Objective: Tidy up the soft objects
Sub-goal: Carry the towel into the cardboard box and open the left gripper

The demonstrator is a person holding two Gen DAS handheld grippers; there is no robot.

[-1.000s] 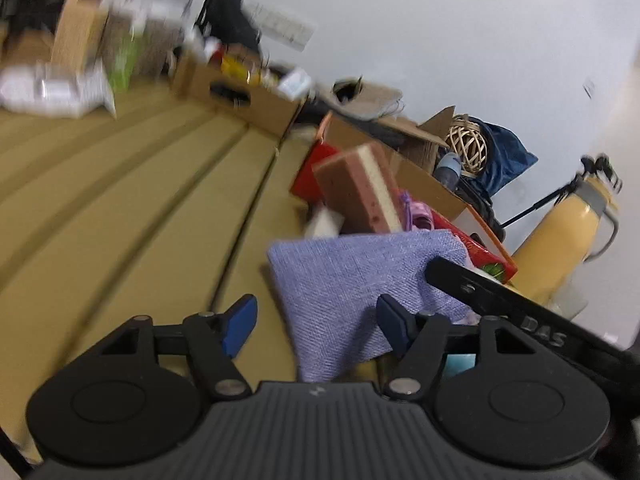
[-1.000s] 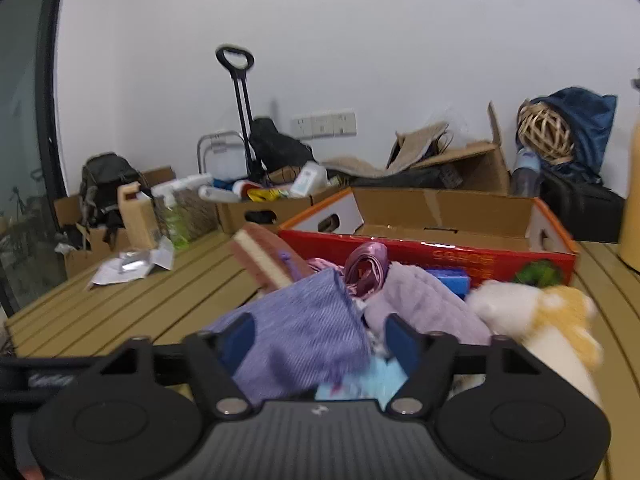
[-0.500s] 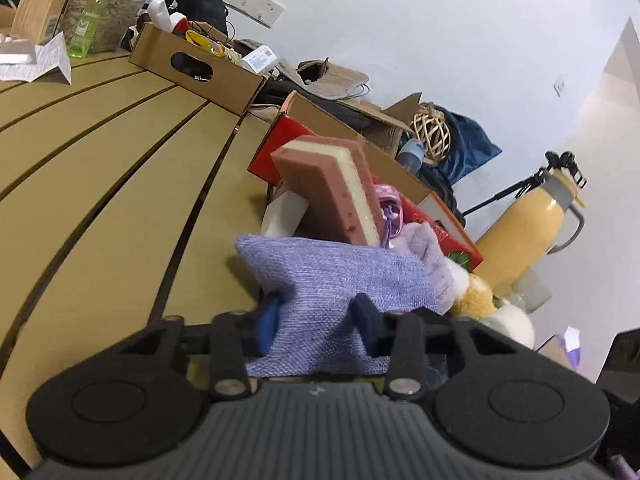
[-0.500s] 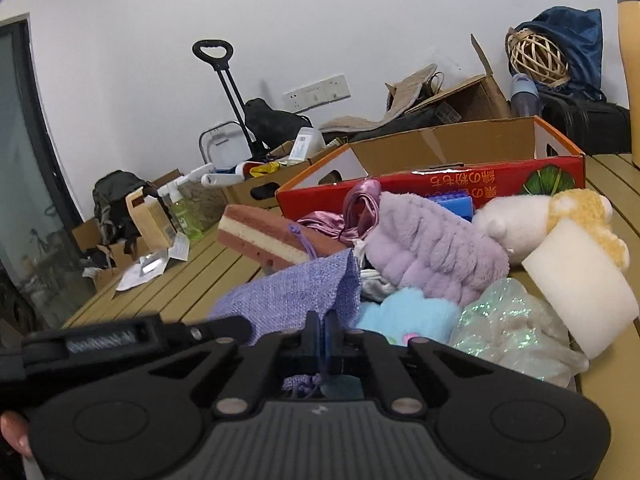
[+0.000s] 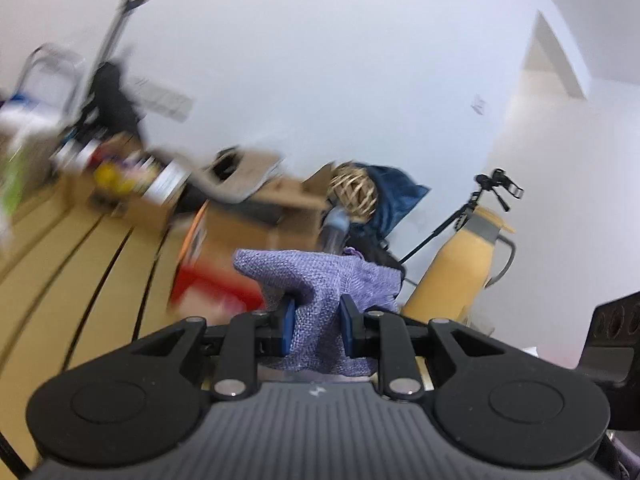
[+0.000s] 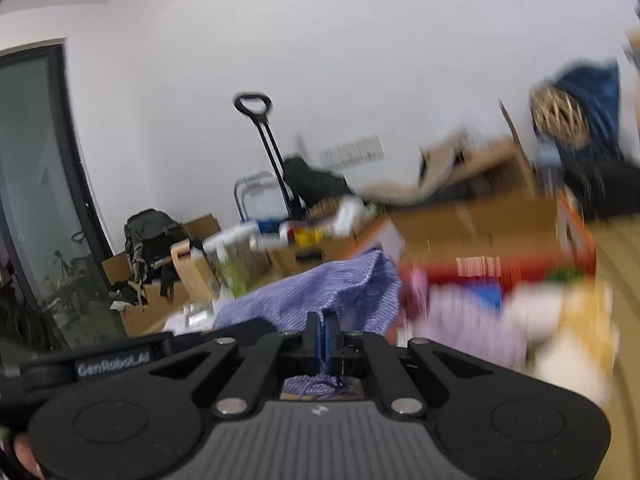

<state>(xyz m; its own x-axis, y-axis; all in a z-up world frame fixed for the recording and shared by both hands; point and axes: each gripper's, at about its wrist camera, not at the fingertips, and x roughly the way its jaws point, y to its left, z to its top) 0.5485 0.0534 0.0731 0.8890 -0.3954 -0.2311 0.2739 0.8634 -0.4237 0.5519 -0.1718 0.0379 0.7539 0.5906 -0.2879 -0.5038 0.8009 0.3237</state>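
A purple woven cloth pouch [image 5: 320, 280] is held between both grippers, lifted above the wooden table. My left gripper [image 5: 316, 326] is shut on the pouch's lower part, its blue pads pressing the fabric. My right gripper [image 6: 322, 332] is shut on the same pouch [image 6: 320, 296], jaws nearly touching, with the pouch's purple cord bunched under them. The left gripper's black body [image 6: 112, 360] shows at the left of the right wrist view. A blurred pile of soft items [image 6: 500, 320] lies on the table at right. The red cardboard box [image 6: 480, 240] stands behind it.
A yellow thermos jug [image 5: 456, 264] stands at the right of the slatted wooden table [image 5: 80, 264]. Cardboard boxes with bottles [image 6: 296, 248], a wicker ball [image 5: 354, 192], a blue bag and a trolley handle [image 6: 256, 120] crowd the back. A tripod [image 5: 480, 200] stands by the wall.
Both grippers have lifted the purple pouch up off the pile and both views have tilted upward. The left gripper has closed tighter on the fabric. The scene blurs from motion.
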